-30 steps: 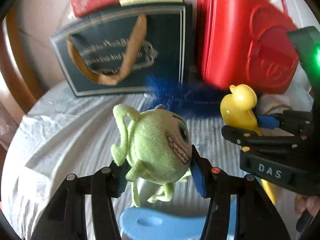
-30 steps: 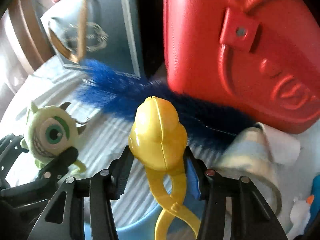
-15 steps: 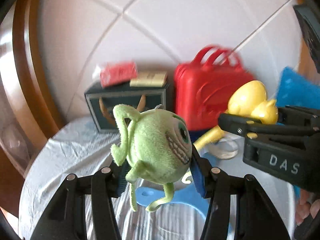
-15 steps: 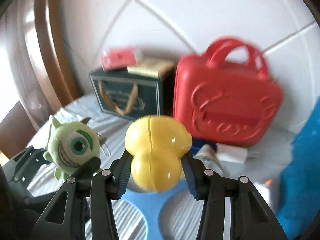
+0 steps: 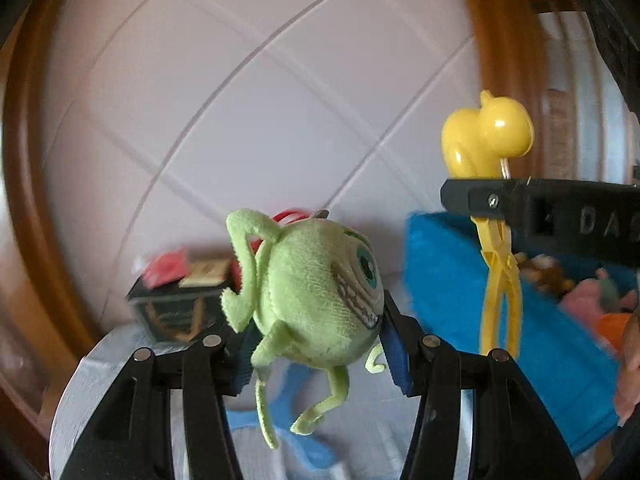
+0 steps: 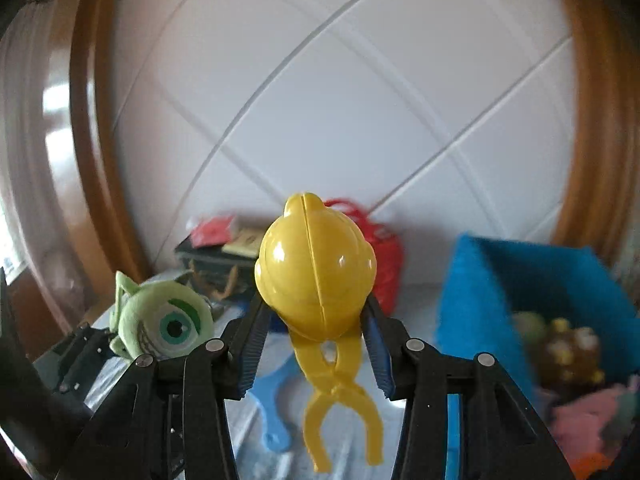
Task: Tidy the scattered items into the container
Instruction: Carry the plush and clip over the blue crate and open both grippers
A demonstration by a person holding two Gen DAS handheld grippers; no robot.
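Above the tabletop [image 5: 360,432], we carry two toys at once: left claw [image 5: 316,344] clamps a green one-eyed plush monster [image 5: 316,296], right claw [image 6: 316,344] a yellow duck-shaped plastic mould [image 6: 316,268], bound for the blue fabric bin [image 6: 480,304].

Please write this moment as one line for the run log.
left gripper: shut on green plush | right gripper: shut on yellow duck tongs | both aloft | blue bin: holds toys

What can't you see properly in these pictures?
- Toys in the blue bin: blurred in both views; the right wrist view shows only brown and pink blobs.
- Red bag: mostly behind the yellow duck tongs in the right wrist view, behind the green monster plush in the left.
- Dark gift bag: writing smeared.
- Light blue toy: partly behind gripper fingers.
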